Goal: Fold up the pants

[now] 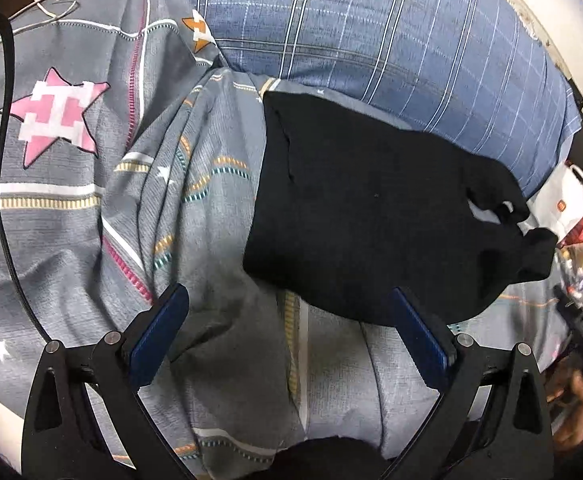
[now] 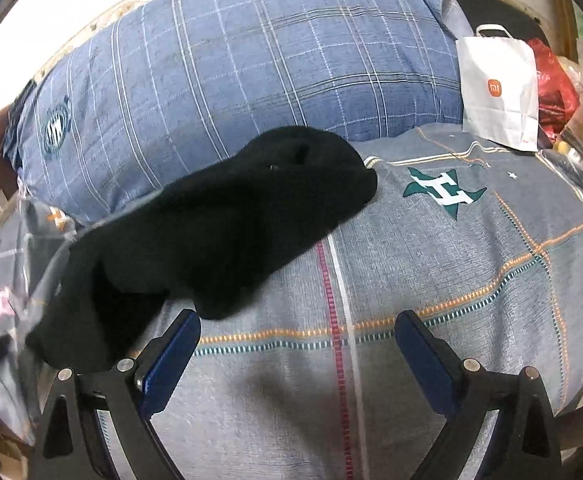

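The black pants (image 1: 375, 216) lie folded into a compact bundle on the grey patterned quilt (image 1: 219, 208). In the left wrist view my left gripper (image 1: 289, 300) hovers just in front of the bundle's near edge, jaws wide apart with only quilt between the blue pads. The right wrist view has the same black pants (image 2: 219, 232) stretching from centre to lower left, one end lying against the blue plaid pillow (image 2: 251, 60). My right gripper (image 2: 297, 326) stands open to the right of the bundle's near corner, holding nothing.
A big blue plaid pillow (image 1: 391, 28) lies behind the pants. A white paper bag (image 2: 499, 92) and a heap of plastic bags and clutter (image 2: 579, 112) stand at the right bed edge. A black cable (image 1: 1, 152) and a white cord (image 1: 51, 0) cross the quilt at left.
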